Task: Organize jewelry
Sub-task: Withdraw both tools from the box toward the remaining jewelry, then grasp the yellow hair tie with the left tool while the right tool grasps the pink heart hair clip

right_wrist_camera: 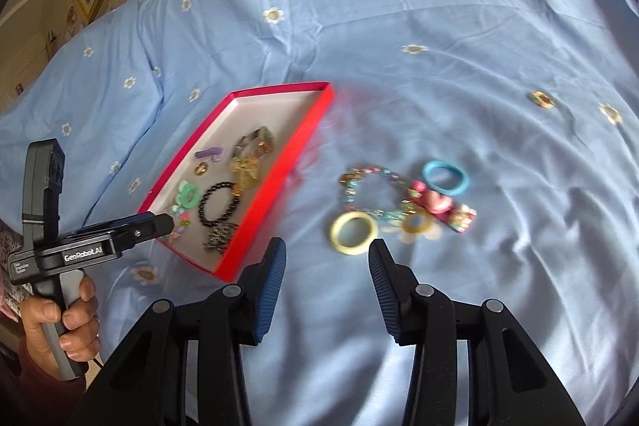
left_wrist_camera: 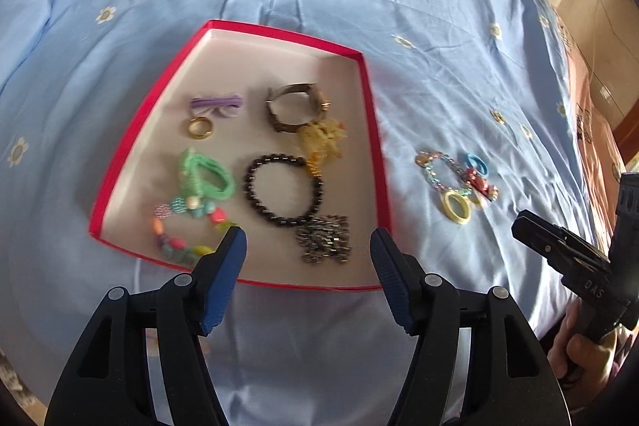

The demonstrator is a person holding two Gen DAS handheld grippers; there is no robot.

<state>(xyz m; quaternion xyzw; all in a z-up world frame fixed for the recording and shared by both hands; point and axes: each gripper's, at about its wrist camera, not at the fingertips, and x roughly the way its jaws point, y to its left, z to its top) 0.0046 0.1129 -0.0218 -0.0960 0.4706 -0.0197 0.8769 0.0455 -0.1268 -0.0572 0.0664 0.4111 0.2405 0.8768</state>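
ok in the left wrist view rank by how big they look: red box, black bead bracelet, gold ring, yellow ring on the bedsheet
1. red box
2. black bead bracelet
3. yellow ring on the bedsheet
4. gold ring

The two rings sit at different distances from the camera, so their order is unsure.

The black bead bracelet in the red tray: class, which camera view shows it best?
The left wrist view: the black bead bracelet lies large, central and unobstructed. The right wrist view shows it smaller and off to the side.
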